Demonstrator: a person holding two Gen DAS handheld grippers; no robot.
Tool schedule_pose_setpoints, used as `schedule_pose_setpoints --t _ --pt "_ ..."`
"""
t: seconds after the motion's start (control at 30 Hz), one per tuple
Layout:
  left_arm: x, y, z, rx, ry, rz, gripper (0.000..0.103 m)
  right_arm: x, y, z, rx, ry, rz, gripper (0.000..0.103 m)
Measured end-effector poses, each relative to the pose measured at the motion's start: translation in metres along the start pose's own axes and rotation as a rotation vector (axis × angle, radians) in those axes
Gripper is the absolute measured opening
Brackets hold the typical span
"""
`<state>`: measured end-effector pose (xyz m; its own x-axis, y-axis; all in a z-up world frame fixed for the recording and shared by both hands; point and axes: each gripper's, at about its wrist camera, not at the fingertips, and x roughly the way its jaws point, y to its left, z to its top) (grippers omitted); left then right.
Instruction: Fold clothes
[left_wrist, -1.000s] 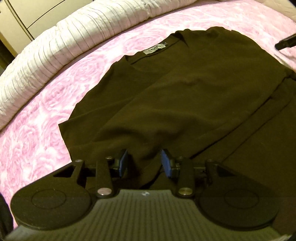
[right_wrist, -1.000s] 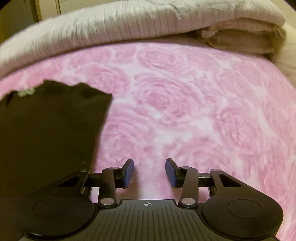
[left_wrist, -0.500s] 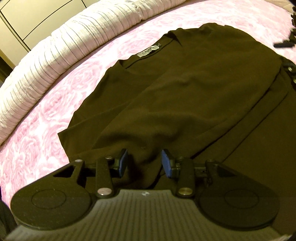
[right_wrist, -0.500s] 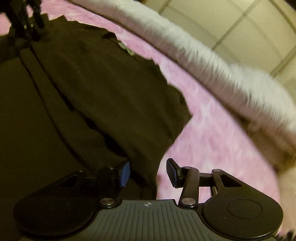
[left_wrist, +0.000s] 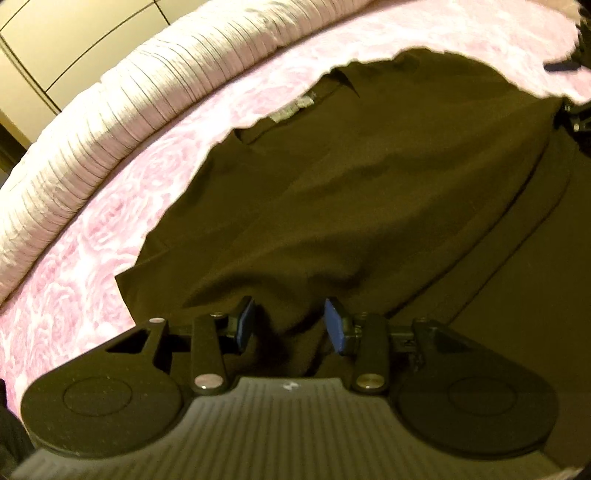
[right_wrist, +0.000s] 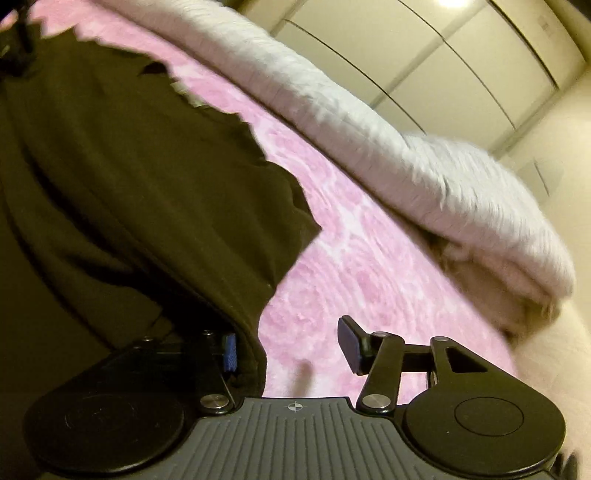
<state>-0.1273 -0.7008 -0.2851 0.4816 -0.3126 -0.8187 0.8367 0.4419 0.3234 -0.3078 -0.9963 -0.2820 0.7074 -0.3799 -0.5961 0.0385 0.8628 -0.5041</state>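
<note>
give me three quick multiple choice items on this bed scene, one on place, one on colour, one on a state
1. Where does the dark garment lie?
A on the pink rose-patterned bedspread
B on a chair
C on the floor

2. What colour is the ribbed blanket along the bed's far edge?
A blue
B white
C red

3. How do the right gripper's jaws stand?
A shut on the blanket
B shut with nothing between
C apart, garment edge at one pad

Key: 1 A, pink bedspread shows around the garment; 2 B, it shows white in both views; 3 C, a wide gap shows pink bedspread.

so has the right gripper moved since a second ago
Yes. The right gripper swung from bare pink bedspread to the dark shirt's edge, its jaws opening wider around it.
</note>
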Motion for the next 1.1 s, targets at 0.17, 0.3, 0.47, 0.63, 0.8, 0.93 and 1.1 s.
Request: schedule_pose_setpoints --t 0.17,0.3,0.47,0.63,0.8,0.93,1.1 --pt "0.000 0.007 -0.006 -0.007 0.019 -0.014 0.037 0.005 -0.027 0.004 0.234 0.072 0.085 0.060" --pt "-0.005 0.017 -0.016 -0.036 0.033 -0.014 0.037 -0.022 -0.014 0.007 0.127 0.092 0.063 0.060" --pt "-0.019 0.045 -0.026 -0.124 0.019 0.010 0.037 -0.055 -0.014 -0.002 0.181 0.144 0.050 0.060" --pt "-0.018 0.067 -0.024 -0.209 -0.019 0.016 0.037 -0.088 -0.008 0.022 0.236 0.045 0.087 0.060" --pt "0.015 0.067 -0.023 -0.157 0.101 -0.022 0.039 -0.055 0.014 0.063 0.263 0.001 0.221 0.060" --pt "0.015 0.083 -0.038 -0.204 0.107 -0.016 0.043 -0.008 0.030 0.076 0.236 0.056 0.274 0.060" --pt "0.005 0.102 -0.047 -0.268 0.124 -0.050 0.043 0.014 0.009 0.060 0.239 0.107 0.257 0.061"
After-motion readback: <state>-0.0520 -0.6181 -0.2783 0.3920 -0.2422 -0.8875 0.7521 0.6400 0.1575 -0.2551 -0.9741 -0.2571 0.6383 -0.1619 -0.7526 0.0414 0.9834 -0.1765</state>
